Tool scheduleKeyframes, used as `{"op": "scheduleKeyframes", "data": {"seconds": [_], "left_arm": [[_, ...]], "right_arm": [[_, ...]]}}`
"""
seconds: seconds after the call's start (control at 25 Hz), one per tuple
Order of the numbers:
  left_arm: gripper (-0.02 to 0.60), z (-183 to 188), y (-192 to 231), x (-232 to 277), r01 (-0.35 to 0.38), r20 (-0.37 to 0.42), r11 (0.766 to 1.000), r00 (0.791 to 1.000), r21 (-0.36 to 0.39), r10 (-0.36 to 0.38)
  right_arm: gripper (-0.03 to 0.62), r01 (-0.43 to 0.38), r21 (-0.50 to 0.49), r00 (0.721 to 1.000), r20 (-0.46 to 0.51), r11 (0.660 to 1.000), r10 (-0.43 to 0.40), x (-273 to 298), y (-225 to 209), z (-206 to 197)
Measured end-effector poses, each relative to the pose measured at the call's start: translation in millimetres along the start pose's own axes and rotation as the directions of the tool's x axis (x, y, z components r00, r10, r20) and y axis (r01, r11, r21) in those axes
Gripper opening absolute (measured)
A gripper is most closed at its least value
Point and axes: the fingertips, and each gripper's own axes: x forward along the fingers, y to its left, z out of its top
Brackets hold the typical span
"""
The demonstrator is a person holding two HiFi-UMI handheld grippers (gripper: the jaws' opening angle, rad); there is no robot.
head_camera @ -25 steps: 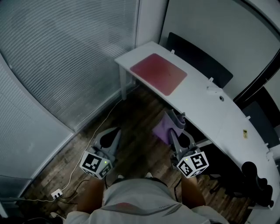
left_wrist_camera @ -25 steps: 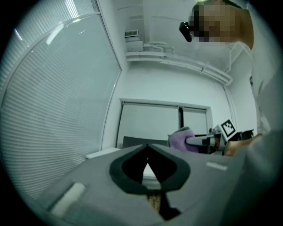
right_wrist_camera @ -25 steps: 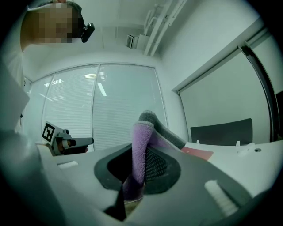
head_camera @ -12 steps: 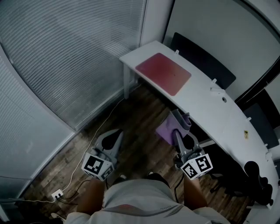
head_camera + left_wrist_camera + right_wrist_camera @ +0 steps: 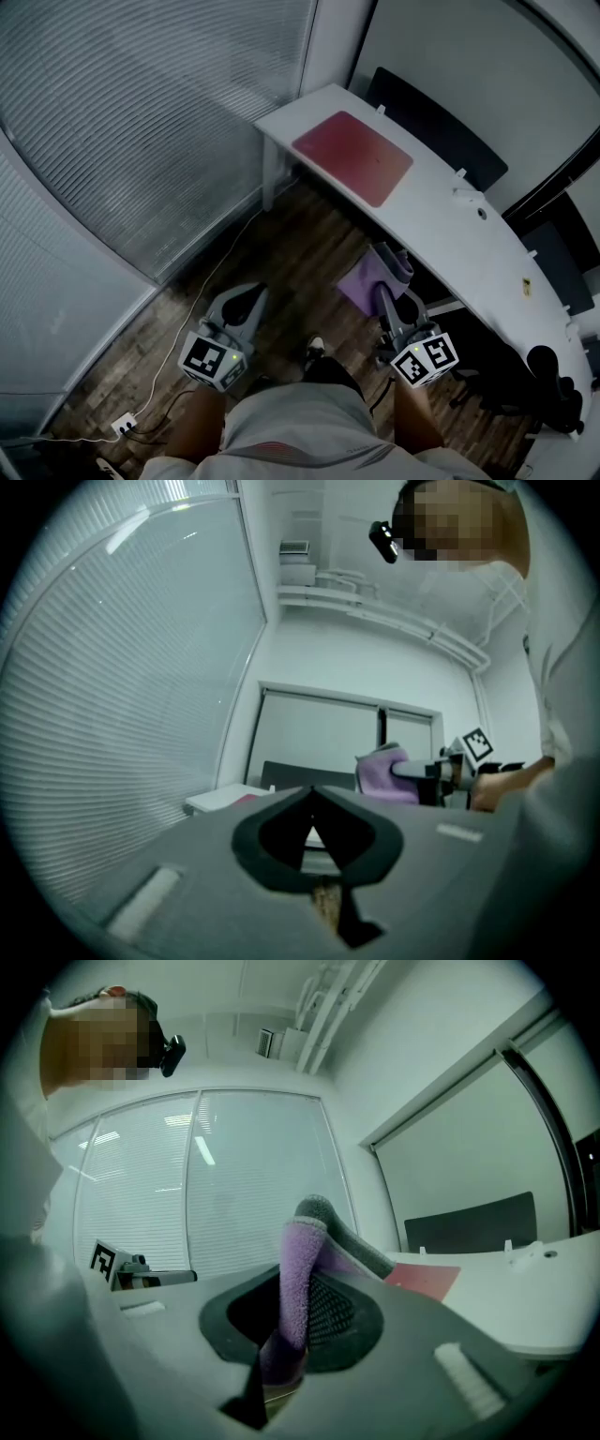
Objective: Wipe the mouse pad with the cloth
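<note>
We held the right gripper (image 5: 388, 292) low over the wooden floor (image 5: 291, 248), its jaws clamped on the cloth (image 5: 360, 279) (purple on one face, grey on the other). In the right gripper view the cloth stood up out of the jaws and folded over at the top. The left gripper (image 5: 240, 302) hung level with it and well apart, jaws pressed together with nothing between them. The red pad (image 5: 353, 157) lay flat near the left end of the white desk (image 5: 450, 230), well ahead of both grippers, and the cloth was nowhere near touching it. Blinds (image 5: 159, 122) covered the glass wall to our left, and a socket strip (image 5: 123, 427) lay on the floor beneath them.
</note>
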Motion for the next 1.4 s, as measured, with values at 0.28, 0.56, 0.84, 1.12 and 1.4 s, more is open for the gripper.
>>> {"op": "scheduleKeyframes", "data": {"seconds": [0.28,0.56,0.84,1.12,1.4], "left_arm": [[0.001,1.6,32.4,62.0,0.004,0.007,1.000,1.000,-0.024,-0.003],[0.002,14.3,55.3,148.4,-0.021,-0.004,1.000,1.000,-0.023,0.021],[0.002,11.6,68.2,265.6,-0.039,-0.038,0.999,0.999,-0.013,0.038],[0.002,4.1,81.1,367.6,-0.034,-0.056,0.999,0.998,0.011,0.034],[0.002,-5.0,102.8,435.3,-0.010,-0.083,1.000,0.997,0.017,0.012]], "right_arm": [[0.044,0.002,-0.010,1.000,0.006,1.000,-0.002,45.5,-51.6,10.6],[0.044,-0.021,0.011,1.000,0.002,1.000,0.021,96.9,-130.0,29.8],[0.044,-0.017,0.041,1.000,-0.008,0.999,0.017,142.1,-238.1,44.4],[0.044,-0.006,0.062,1.000,-0.019,0.998,0.007,175.9,-336.1,48.8],[0.044,0.038,0.084,0.999,-0.014,0.996,-0.037,206.6,-402.4,51.1]]}}
